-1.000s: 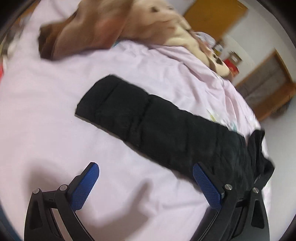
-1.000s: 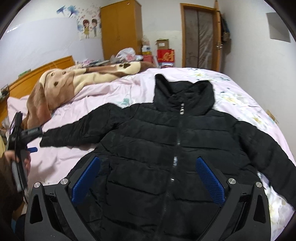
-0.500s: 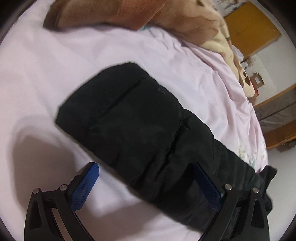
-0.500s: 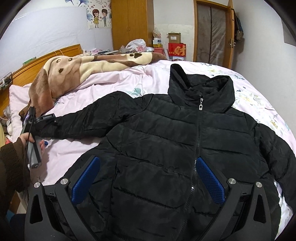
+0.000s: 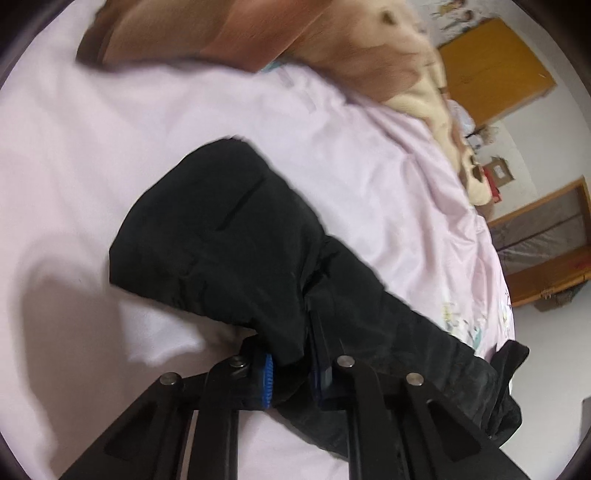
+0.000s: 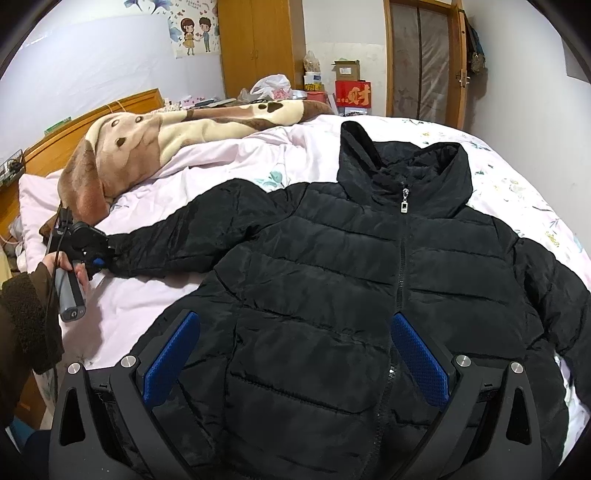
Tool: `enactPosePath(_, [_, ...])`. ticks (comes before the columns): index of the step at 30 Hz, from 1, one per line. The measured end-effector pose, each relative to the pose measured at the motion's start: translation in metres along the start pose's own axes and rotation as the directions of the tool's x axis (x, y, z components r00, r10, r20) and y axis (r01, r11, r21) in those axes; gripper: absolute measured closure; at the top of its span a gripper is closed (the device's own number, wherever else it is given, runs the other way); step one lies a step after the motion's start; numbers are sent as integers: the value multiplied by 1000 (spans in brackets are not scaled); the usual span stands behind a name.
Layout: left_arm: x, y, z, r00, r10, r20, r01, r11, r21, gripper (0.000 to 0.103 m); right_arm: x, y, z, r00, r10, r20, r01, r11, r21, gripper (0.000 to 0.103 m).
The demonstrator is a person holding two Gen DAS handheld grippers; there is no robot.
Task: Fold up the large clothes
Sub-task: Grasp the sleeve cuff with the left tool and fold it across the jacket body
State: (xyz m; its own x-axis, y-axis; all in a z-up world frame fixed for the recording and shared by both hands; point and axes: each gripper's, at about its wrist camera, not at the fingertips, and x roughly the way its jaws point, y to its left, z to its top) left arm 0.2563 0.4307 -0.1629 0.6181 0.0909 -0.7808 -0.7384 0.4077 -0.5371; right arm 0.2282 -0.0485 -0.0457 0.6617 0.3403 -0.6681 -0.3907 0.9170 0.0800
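We spread the black jacket [image 6: 351, 295] flat across the bed [image 6: 122, 314] | our left tool [image 5: 288, 373] is clamped on its sleeve cuff [image 5: 221, 236] near the bed's headboard end | our right tool [image 6: 295, 358] hovers with fingers apart over the hem.

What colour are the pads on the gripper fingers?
Blue, textured pads on black fingers; the right wrist view shows them best.

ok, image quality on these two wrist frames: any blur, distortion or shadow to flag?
Left wrist view: motion blur smears the brown blanket and the sheet; the left gripper, shut on the jacket sleeve, casts a soft shadow at lower left. Right wrist view: sharp and evenly lit, the black jacket is crisp, the open right gripper is clear; fisheye bends the doorframe and darkens the corners.
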Motion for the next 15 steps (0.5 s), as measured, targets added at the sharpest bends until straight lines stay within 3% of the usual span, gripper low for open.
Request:
enactPosePath(4, [-30, -36, -7, 996, -44, 78, 33, 989, 142, 88, -8, -3, 6, 1000, -1, 24, 0, 1000, 5, 11])
enactPosePath(7, [-52, -70, -18, 988, -108, 108, 77, 962, 262, 88, -12, -7, 11, 999, -1, 32, 0, 1000, 14, 12])
enactPosePath(10, [-70, -107, -34, 977, -178, 117, 123, 919, 374, 88, -18, -12, 15, 999, -9, 49, 8, 1000, 18, 12])
enactPosePath(15, [-92, -173, -76, 958, -273, 89, 174, 799, 576, 88, -26, -27, 19, 997, -22, 73, 17, 998, 57, 13])
